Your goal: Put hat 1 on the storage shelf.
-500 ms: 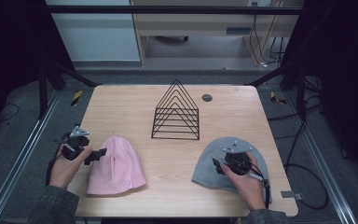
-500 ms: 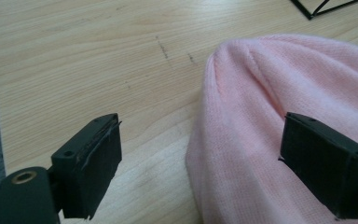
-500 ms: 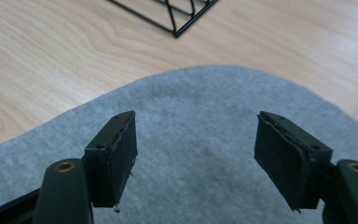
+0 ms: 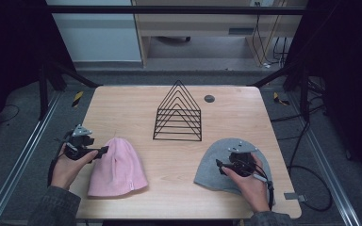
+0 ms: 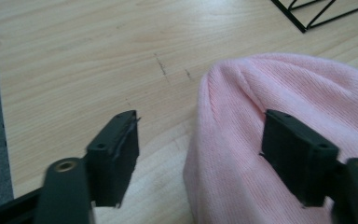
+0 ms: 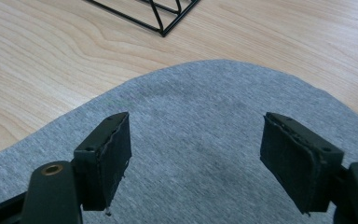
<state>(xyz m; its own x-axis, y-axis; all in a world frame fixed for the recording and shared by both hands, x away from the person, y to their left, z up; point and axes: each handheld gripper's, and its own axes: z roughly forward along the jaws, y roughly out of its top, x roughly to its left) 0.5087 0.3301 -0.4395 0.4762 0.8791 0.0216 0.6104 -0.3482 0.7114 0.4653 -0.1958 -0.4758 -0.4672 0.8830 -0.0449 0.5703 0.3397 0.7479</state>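
At lower left, our left gripper spreads its fingers wide at the pink hat; the wire rack at centre holds nothing; at lower right, our right gripper gapes wide over the grey hat.

Grey floor (dim, cable-strewn) surrounds the wooden table; a pale cabinet stands behind.

A pale pink ribbed knit beanie and a plain heather-grey jersey beanie lie on a light wood-grain table, beside a black wire triangular rack.
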